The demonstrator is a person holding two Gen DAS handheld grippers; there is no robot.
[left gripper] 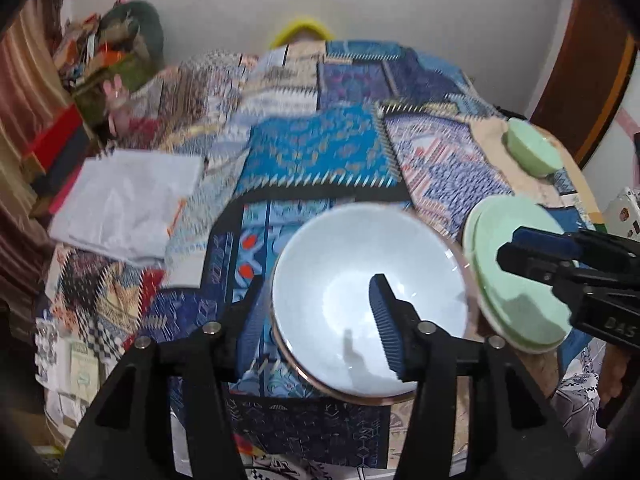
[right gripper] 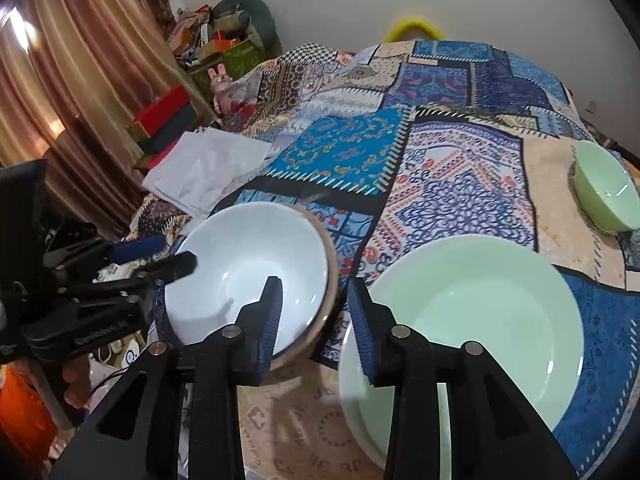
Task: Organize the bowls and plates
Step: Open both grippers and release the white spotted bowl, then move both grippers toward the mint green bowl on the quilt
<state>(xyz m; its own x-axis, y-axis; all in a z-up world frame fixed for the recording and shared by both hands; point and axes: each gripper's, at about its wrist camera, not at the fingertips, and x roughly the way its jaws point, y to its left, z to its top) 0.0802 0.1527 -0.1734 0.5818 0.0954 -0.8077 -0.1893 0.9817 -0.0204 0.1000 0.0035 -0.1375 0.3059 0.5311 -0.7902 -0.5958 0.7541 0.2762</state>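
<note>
Left wrist view: left tongs (left gripper: 316, 312) apart astride white bowl (left gripper: 372, 300) rim, lower centre. Right tongs (right gripper: 314, 320) apart beside green plates (right gripper: 480, 320). Releasing step; green bowl (right gripper: 606, 196), right, next needs gripping.

Black hand-held gripper (left gripper: 316, 312) frames, ribbed blue finger pads (left gripper: 384, 320), silver round screws (left gripper: 426, 327), white lettering

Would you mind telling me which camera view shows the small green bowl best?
The right wrist view: the small green bowl is sharp there, its inside and rim showing at the right edge. The left wrist view shows the same bowl smaller and blurred, farther back on the patterned cloth.
</note>
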